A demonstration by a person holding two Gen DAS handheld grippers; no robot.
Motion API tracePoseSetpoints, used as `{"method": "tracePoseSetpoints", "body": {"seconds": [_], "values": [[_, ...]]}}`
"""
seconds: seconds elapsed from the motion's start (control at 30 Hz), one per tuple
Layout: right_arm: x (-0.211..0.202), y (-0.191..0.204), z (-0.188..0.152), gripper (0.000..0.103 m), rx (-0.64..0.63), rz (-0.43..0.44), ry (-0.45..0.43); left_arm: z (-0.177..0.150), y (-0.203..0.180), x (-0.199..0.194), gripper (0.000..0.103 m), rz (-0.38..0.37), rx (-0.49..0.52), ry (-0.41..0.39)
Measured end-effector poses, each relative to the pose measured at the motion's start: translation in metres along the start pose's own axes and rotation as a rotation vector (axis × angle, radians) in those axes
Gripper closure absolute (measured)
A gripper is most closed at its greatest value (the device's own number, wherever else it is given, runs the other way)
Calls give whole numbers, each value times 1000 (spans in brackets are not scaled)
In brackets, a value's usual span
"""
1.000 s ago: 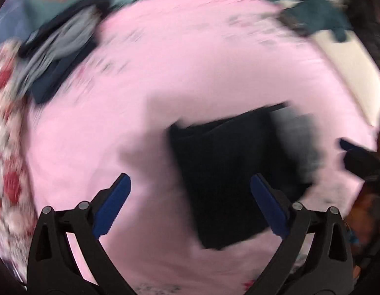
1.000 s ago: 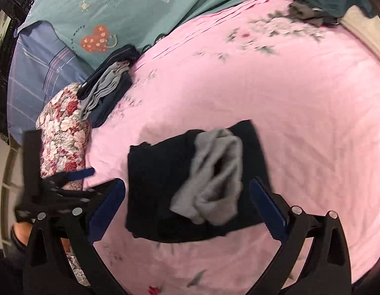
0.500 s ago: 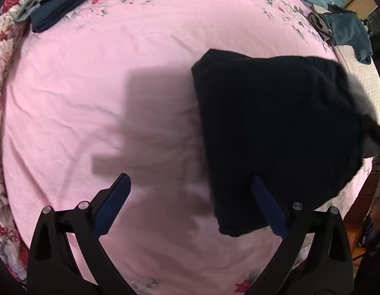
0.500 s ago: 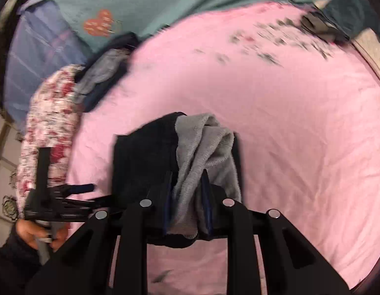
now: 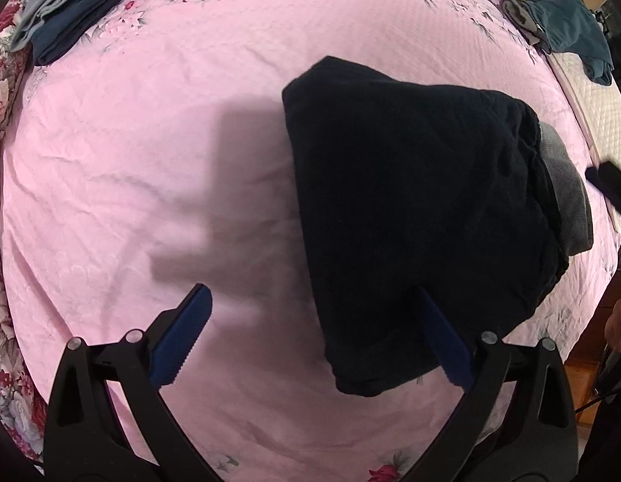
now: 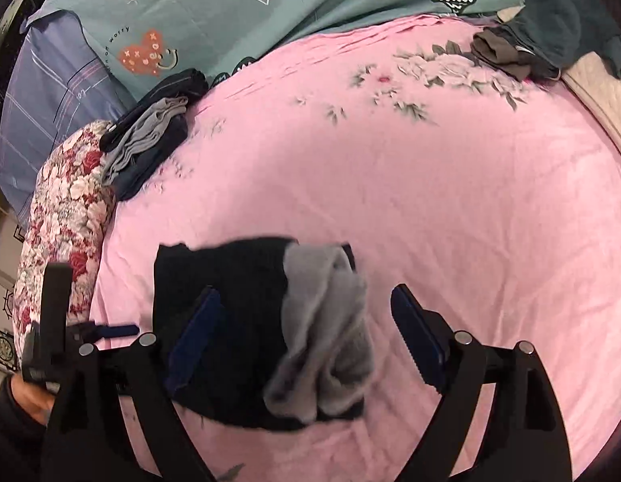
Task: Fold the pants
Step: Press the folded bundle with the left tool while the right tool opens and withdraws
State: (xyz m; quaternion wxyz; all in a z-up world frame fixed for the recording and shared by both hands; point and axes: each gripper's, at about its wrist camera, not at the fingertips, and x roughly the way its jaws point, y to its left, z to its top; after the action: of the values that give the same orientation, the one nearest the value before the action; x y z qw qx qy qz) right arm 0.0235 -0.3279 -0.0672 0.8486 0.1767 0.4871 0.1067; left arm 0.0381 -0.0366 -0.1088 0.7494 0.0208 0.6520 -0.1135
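L wrist view: left tongs (image 5: 310, 337) at bottom of frame, jaws wide apart, nothing held. Right blue pad overlaps the lower edge of the folded black pants (image 5: 414, 209); contact cannot be confirmed. Pants lie on the pink bedspread (image 5: 149, 160), centre-right of frame. Grey fabric (image 5: 567, 184) shows at the pants' right edge. Dark shadow on the spread, left of pants. Far: stack of folded clothes (image 5: 69, 12) upper left, teal garment (image 5: 571, 28) upper right.

R wrist view: right tongs (image 6: 306, 337) at bottom of frame, jaws wide apart, gripping nothing. Grey fabric (image 6: 326, 329) sits between the two pads, on top of the black pants (image 6: 230, 281); image is blurred here, so touching vs. just above cannot be told. Pants occupy lower centre-left of the bedspread (image 6: 430, 201). Left tongs (image 6: 109, 329) visible at lower left with a hand (image 6: 25, 397) on the grip. Mid-left: floral pillow (image 6: 65, 209). Beyond it, upper left: folded clothes stack (image 6: 149, 132). Far: teal sheet (image 6: 270, 8) with heart prints across top; teal garment (image 6: 559, 20) and a brownish item (image 6: 499, 52) upper right.
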Motion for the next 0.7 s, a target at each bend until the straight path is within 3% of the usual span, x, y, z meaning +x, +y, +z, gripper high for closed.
{"method": "tracePoseSetpoints", "body": {"seconds": [0.03,0.1,0.13,0.27,0.37,0.5,0.57,0.67,0.7], "values": [[11,2,4,31,4,-20,25,2,-5,2,2,4,-1,-1],[33,-2,11,41,5,-155,51,2,-7,4,2,10,0,-3],[48,-11,11,40,26,-204,77,2,-8,4,2,11,0,-2],[52,-24,11,30,106,-173,67,1,-7,8,2,3,-10,13],[23,-21,3,30,114,-130,40,3,-8,8,2,1,-10,8],[-30,-16,-32,30,118,-11,9,5,-8,10,2,-14,-16,15],[-34,-8,-49,30,67,-59,24,5,-7,11,2,-14,-14,19],[1,-16,-67,29,-3,-264,169,6,-7,12,2,-10,-11,20],[5,-24,-69,25,54,-232,163,6,-7,13,2,-14,-10,23]]}}
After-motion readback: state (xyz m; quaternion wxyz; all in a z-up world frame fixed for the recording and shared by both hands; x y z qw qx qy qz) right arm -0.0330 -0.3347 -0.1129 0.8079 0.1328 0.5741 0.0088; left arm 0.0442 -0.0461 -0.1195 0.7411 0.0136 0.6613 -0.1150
